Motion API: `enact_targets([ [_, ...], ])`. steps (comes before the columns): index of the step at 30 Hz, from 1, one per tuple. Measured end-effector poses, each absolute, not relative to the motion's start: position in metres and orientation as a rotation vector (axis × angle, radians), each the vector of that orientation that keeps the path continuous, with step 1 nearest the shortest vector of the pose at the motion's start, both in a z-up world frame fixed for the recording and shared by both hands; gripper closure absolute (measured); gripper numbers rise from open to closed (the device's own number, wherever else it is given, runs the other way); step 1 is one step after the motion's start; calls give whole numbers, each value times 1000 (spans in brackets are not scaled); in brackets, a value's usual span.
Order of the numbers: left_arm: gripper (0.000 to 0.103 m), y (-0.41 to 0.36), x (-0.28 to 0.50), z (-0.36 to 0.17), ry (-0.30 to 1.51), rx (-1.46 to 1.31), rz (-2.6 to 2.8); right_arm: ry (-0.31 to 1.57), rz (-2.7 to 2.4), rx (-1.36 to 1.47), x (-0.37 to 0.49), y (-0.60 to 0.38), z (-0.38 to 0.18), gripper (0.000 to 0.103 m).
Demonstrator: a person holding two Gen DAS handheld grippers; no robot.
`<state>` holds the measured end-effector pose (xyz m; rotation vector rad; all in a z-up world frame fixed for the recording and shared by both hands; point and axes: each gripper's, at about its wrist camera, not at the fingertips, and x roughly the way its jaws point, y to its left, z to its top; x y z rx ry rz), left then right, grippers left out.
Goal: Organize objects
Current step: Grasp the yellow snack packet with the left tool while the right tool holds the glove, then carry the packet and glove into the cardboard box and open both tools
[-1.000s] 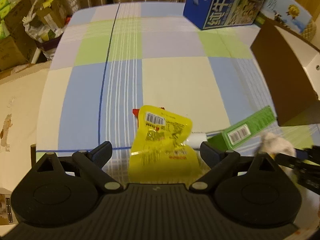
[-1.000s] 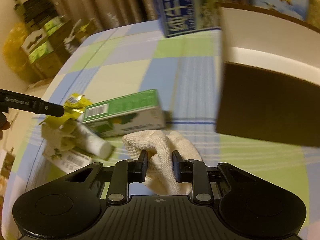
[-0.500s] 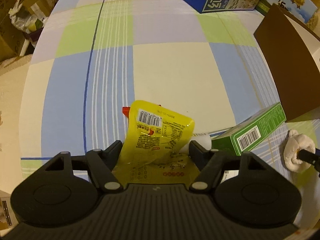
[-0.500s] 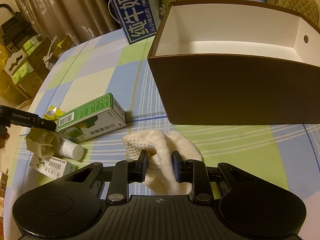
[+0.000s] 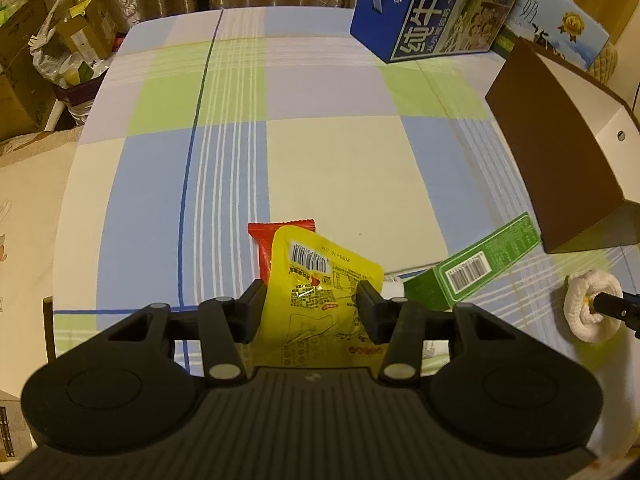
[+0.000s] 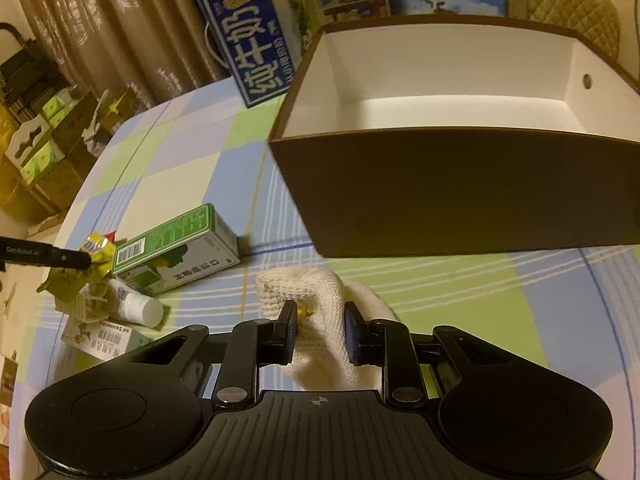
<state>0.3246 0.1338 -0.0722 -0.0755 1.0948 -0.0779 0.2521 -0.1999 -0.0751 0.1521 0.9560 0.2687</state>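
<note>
A yellow snack pouch [image 5: 320, 280] sits clamped between the left gripper [image 5: 311, 300] fingers; the right gripper [image 6: 320, 322] pinches a white knitted cloth [image 6: 320, 300]; beyond its fingertips, the brown box [image 6: 460, 196] shows a bare white interior.

pouch [image 5: 320, 280]: glossy crinkled plastic you grip
cloth [image 6: 320, 300]: coarse knit you pinch
box [image 6: 460, 184]: matt brown card
tablecloth [image 5: 320, 168]: smooth woven fabric

Yellow pouch [image 5: 320, 292], white cloth [image 6: 320, 320], both gripped.
</note>
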Motion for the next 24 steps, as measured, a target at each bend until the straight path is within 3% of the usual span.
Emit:
enact_targets([
  [24, 59, 72, 260, -4, 936, -129, -166, 848, 243, 203, 197, -258, -27, 82],
])
